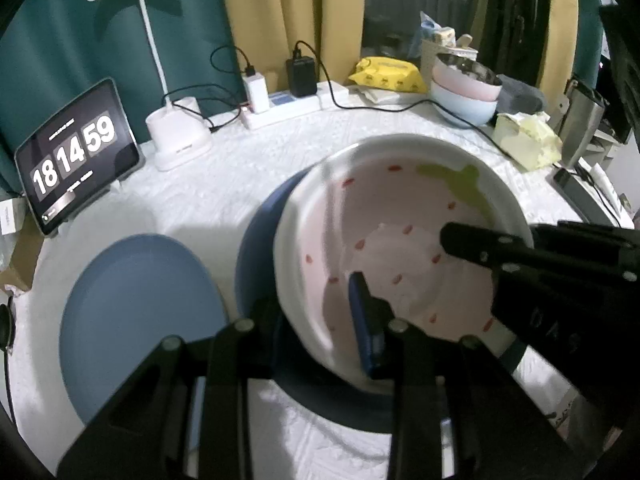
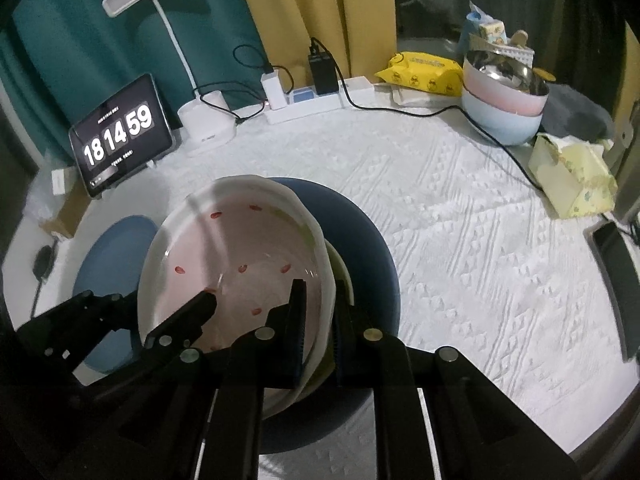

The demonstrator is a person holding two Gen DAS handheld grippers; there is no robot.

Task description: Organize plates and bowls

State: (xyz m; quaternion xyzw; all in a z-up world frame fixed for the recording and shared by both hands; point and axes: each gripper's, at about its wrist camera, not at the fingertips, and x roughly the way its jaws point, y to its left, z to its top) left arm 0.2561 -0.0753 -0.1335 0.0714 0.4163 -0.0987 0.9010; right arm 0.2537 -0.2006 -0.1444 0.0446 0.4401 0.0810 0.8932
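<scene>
Nearest the lens, lower centre: black left gripper [image 1: 324, 312], clamped on the near rim of the white ceramic dish with a pink inside, red flecks and a green patch [image 1: 400, 216]. In the right wrist view, lower centre: black right gripper [image 2: 320, 320], pinched on the opposite rim of that same dish. Dish tilted, held over the dark blue round plate [image 1: 256, 240] at mid-frame; contact between the two impossible to tell. To the lower left, lying alone on the white quilted cloth [image 1: 224, 184]: lighter blue round plate [image 1: 132, 320]. At upper right, already nested: pale blue, pink and steel bowls [image 1: 464, 88]. By the look of it roughly halfway: bowls gathered, plates still to be stacked into one pile.
</scene>
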